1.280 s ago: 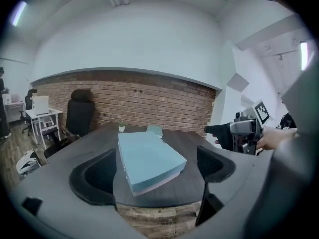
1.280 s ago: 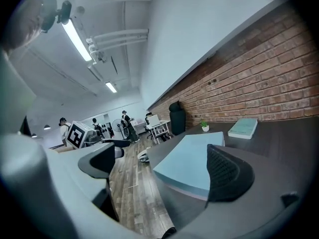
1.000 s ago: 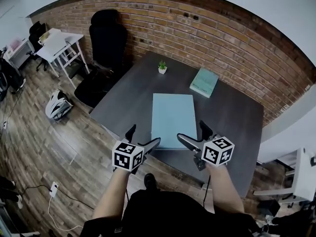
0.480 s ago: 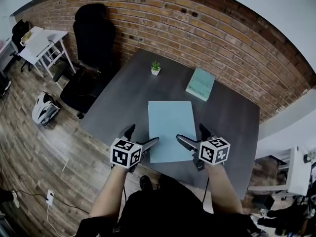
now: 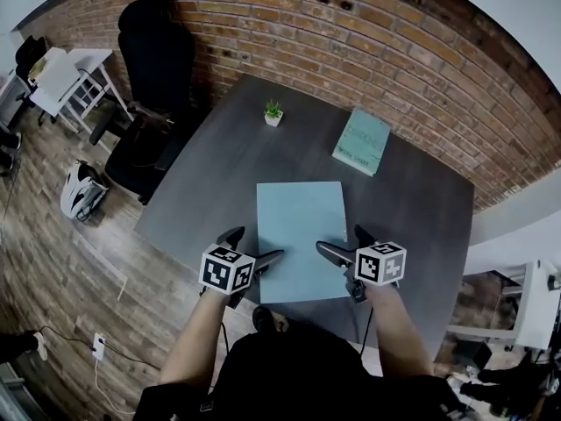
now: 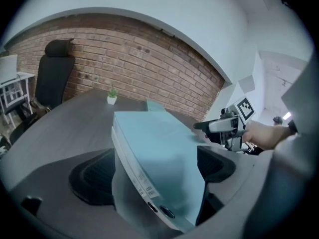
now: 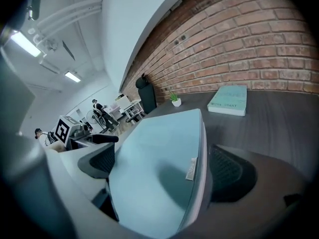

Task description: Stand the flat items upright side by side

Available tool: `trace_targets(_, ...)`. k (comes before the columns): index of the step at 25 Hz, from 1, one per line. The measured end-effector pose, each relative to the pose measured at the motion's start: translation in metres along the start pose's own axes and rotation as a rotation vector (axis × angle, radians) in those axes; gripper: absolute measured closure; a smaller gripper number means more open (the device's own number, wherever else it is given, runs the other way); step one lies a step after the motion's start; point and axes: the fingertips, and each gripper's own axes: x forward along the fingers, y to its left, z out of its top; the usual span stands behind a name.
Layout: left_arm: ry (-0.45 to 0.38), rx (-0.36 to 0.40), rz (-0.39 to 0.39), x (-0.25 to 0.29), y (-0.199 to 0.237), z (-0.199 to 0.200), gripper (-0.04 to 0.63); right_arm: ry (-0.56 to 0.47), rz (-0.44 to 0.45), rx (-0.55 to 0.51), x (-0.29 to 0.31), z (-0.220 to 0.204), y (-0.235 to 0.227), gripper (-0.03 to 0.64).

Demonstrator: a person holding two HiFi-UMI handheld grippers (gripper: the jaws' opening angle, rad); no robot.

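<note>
A large light-blue binder (image 5: 298,231) lies near the front of the dark grey table (image 5: 219,174), its near end reaching past the table's front edge. My left gripper (image 5: 256,261) is closed on its left side, my right gripper (image 5: 340,254) on its right side. In the left gripper view the binder (image 6: 159,153) fills the gap between the pads (image 6: 94,178), labelled spine toward the camera. The right gripper view shows the binder (image 7: 159,173) wedged between that gripper's pads (image 7: 229,173). A smaller teal book (image 5: 362,141) lies flat at the table's back right.
A small potted plant (image 5: 273,113) stands at the back of the table. A black office chair (image 5: 153,68) is left of the table, against the brick wall (image 5: 368,51). A white desk (image 5: 66,73) stands at far left on the wooden floor.
The binder has come toward me and looks larger; its near end now extends past both grippers, which earlier sat at its near corners. The view has shifted slightly.
</note>
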Motion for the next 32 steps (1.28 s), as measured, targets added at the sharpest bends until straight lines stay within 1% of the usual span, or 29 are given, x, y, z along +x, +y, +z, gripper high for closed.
trace_targets(4,0.049,-0.051,-0.003,0.018,0.007,-0.012,0.071,0.063,0.034,0.031,0.016,-0.012,-0.010,0.032)
trace_targets(6,0.073,-0.064,-0.001,0.025,0.011,-0.017,0.071,0.089,0.042,0.044,0.023,-0.017,-0.014,0.032)
trace_targets(11,0.103,-0.083,0.017,0.038,0.021,-0.020,0.071,0.135,0.041,0.055,0.036,-0.023,-0.026,0.032)
trace_targets(14,0.116,-0.103,0.003,0.042,0.022,-0.022,0.071,0.163,0.032,0.068,0.043,-0.028,-0.033,0.032)
trace_targets(17,0.123,-0.148,-0.037,0.047,0.022,-0.026,0.071,0.228,0.025,0.125,0.050,-0.039,-0.042,0.032)
trace_targets(19,0.130,-0.202,-0.080,0.050,0.021,-0.030,0.071,0.263,0.039,0.183,0.053,-0.044,-0.045,0.032)
trace_targets(21,0.138,-0.247,-0.124,0.053,0.021,-0.033,0.069,0.286,0.057,0.206,0.056,-0.046,-0.044,0.032)
trace_targets(28,0.168,-0.323,-0.255,0.064,0.017,-0.039,0.061,0.383,0.120,0.274,0.066,-0.054,-0.040,0.031)
trace_targets(32,0.169,-0.362,-0.306,0.069,0.014,-0.040,0.057,0.429,0.143,0.315,0.068,-0.057,-0.041,0.028)
